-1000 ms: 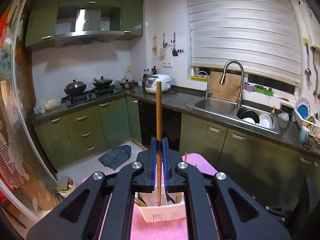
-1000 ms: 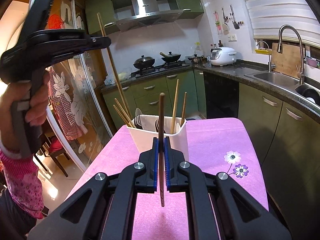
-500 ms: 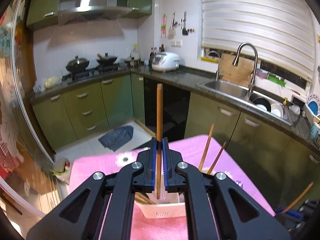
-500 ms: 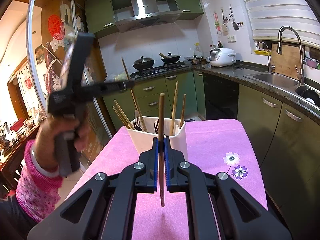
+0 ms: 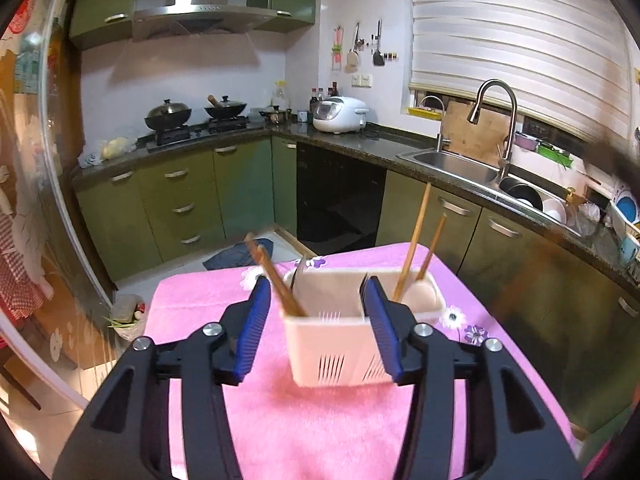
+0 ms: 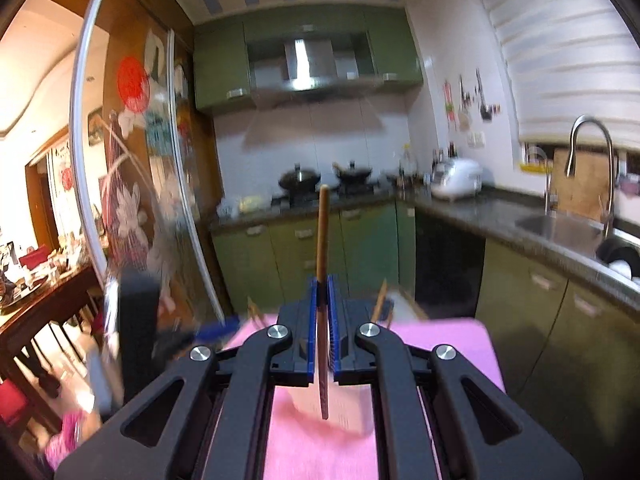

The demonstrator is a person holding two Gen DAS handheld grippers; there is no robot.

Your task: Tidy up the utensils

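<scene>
Left tool [image 5: 316, 312]: jaws have just been opening and now stand wide apart, nothing pinched between the blue pads. It hangs right in front of the holder, tilted down toward it.

Right tool [image 6: 324, 320]: clamped tight on a single brown chopstick [image 6: 322, 240], which stands pretty much upright, one end poking up above the pads and the other hanging below them.

Utensil holder [image 5: 340, 344]: white plastic caddy with slotted sides, sitting on the desk, seen through the gap of the left tool.

What's in the holder: a bunch of wooden chopsticks [image 5: 274, 276] leaning out of the left end, two more chopsticks [image 5: 414, 240] slanting up from the right end, and something metal in the left part, too blurry to name.

Desk [image 5: 320, 420]: covered with a pink cloth that has little flower prints near the holder.

Right view: pretty blurry. The other tool's handle shows at lower left with a pink patterned sleeve [image 6: 66, 440] under it.

Background: green kitchen cabinets, woks on the stove, rice cooker [image 5: 340, 114], sink [image 5: 452, 162] under a window blind.
</scene>
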